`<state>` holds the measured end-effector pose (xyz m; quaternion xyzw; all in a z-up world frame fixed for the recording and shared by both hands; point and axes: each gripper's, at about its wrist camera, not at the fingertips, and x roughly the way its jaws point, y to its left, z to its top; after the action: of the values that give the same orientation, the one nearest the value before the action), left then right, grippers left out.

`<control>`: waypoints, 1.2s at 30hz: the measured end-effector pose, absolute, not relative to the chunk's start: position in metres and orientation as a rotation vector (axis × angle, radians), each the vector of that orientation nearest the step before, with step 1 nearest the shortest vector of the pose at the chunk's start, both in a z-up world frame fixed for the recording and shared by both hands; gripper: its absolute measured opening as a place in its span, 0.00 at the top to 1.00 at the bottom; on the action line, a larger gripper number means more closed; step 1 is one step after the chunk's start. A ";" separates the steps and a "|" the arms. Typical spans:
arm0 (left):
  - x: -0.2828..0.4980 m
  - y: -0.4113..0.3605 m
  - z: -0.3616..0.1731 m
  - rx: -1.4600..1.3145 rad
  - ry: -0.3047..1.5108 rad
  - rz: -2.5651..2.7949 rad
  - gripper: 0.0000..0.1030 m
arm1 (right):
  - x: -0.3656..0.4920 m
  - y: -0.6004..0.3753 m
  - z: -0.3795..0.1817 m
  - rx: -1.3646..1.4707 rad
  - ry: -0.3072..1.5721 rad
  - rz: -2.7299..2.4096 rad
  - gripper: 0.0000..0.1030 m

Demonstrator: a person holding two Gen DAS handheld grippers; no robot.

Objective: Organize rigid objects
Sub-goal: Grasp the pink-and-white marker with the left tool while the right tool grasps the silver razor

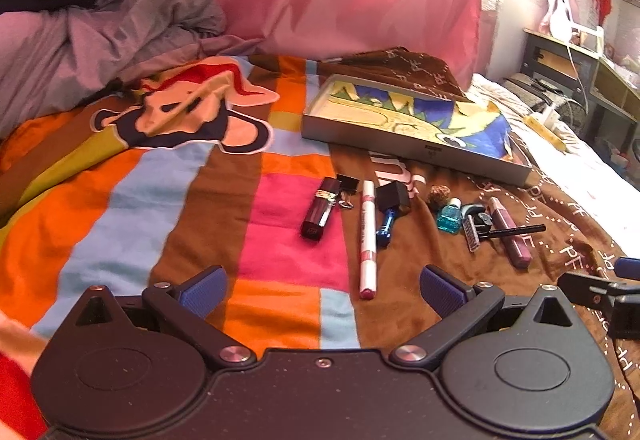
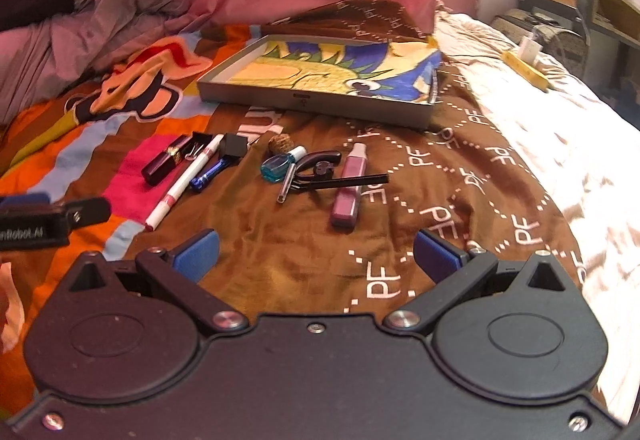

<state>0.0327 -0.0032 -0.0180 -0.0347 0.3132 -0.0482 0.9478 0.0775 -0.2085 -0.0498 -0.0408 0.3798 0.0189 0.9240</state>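
On the bed's brown blanket (image 2: 420, 175), a loose row of small things lies just in front of a shallow grey tray (image 2: 320, 101) lined with a dragon drawing: a dark lipstick (image 2: 166, 159) touching a black binder clip (image 2: 196, 145), a pink-and-white marker (image 2: 186, 179), a blue pen (image 2: 208, 171) under a black cube (image 2: 234, 144), a teal bottle (image 2: 278, 164), a razor (image 2: 304, 169), a black stick (image 2: 352, 180) across a pink gloss tube (image 2: 350, 185). Both the left claw (image 1: 323, 292) and right claw (image 2: 316, 254) hover low before the row, each with jaws wide apart, holding nothing
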 end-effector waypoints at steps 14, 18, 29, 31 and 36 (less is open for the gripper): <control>0.094 -0.008 -0.033 -0.120 0.716 -0.258 0.12 | 0.135 -0.198 -0.078 -0.123 0.847 0.241 0.01; 0.108 -0.010 -0.037 -0.142 0.740 -0.298 0.21 | 0.152 -0.192 -0.082 -0.128 0.858 0.297 0.01; 0.145 -0.017 -0.049 -0.194 0.853 -0.354 0.59 | 0.206 -0.183 -0.092 -0.248 0.920 0.424 0.14; 0.149 -0.018 -0.050 -0.206 0.870 -0.358 0.63 | 0.213 -0.181 -0.095 -0.295 0.934 0.436 0.15; 0.157 -0.019 -0.057 -0.225 0.897 -0.352 0.66 | 0.228 -0.184 -0.107 -0.325 0.992 0.443 0.26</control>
<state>0.1566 -0.0187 -0.0566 -0.1080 0.4305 -0.1687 0.8801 0.2285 -0.1842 -0.1073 -0.1538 0.4699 0.2100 0.8435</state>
